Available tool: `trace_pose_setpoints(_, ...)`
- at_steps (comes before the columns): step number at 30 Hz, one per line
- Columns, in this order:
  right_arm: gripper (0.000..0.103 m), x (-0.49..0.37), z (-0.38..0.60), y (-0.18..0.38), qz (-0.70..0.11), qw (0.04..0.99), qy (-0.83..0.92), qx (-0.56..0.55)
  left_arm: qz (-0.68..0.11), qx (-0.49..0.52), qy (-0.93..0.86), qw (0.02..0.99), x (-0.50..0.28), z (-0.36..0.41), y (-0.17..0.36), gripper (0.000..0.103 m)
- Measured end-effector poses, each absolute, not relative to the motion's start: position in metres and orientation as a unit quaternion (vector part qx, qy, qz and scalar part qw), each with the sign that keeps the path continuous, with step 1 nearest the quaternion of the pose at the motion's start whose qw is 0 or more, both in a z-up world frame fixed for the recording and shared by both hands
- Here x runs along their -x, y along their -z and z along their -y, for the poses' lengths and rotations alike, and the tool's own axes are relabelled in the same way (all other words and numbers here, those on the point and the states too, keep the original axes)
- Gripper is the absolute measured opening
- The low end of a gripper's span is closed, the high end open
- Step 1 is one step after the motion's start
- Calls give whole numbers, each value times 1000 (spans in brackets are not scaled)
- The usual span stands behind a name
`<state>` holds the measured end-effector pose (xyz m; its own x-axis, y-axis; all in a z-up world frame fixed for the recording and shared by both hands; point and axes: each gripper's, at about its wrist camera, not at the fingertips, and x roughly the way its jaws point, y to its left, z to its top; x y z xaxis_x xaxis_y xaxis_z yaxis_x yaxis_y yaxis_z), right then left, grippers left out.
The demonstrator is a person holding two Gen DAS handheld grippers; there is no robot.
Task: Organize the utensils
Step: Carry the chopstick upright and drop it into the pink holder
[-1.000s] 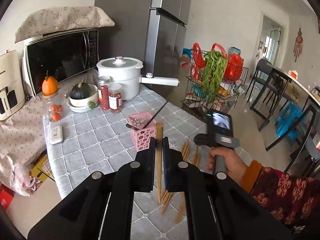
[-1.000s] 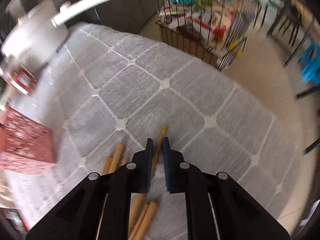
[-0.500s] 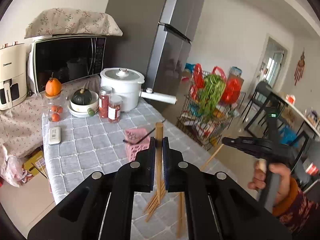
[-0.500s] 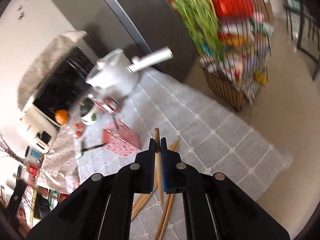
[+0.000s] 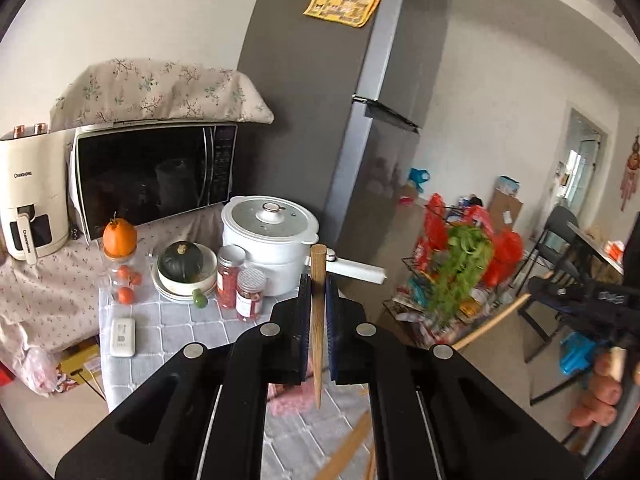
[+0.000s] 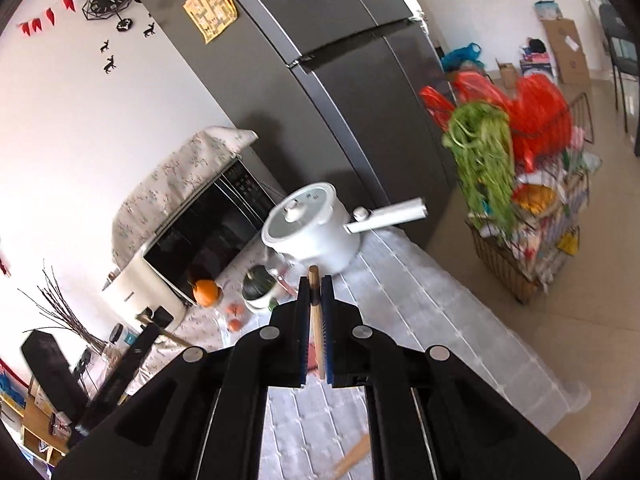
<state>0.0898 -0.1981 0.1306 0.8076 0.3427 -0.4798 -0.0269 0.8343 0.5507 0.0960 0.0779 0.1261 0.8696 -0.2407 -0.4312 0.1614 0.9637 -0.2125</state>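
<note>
One wooden chopstick point(image 5: 318, 320) is pinched upright in the left gripper point(image 5: 317, 312), another chopstick point(image 6: 316, 320) in the right gripper point(image 6: 316, 316) — both sets of fingers pressed tight on the shafts, above the tabletop point(image 6: 420, 320). The sticks are judged light, stiff and smooth — best gripped mid-shaft, since they may pivot or slip.
</note>
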Motion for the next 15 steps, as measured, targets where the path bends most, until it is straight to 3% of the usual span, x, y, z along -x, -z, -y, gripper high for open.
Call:
trace_pose_setpoints(7,6,-129,174,-129,-303,912,-110,-253,-249,106,79,959,-147,-83,-87,7)
trace_pose_setpoints(9,6,-145,164,-119,-314,910,-108,-247,-271,114,81,952,-156,-86,-70,20)
trace_pose_setpoints(15,6,-179,144,-92,-346,905,-89,-230,-252,180,62,949,-135,-125,-68,28)
